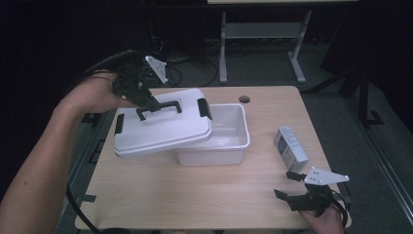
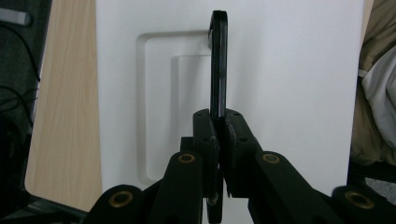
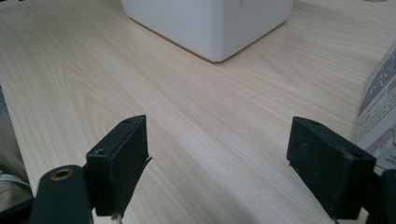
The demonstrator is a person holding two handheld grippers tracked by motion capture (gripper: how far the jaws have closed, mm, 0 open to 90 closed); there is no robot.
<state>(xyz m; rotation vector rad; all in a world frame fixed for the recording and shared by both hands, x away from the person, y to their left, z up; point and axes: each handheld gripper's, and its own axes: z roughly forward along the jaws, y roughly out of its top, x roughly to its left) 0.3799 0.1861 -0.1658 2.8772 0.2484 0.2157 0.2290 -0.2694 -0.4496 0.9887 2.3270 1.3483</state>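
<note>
White plastic lid (image 1: 163, 127) with black handle (image 1: 159, 108) tilted over left part of open white plastic bin (image 1: 229, 141), mid-table (image 1: 195, 195); small printed cardboard box (image 1: 290, 145) right of bin.

A: The high view looks forward and down over the whole table (image 1: 160, 200).

B: The 2 gripper views sit close; the right one also sees the white box (image 3: 210, 23), low across the tabletop.
</note>
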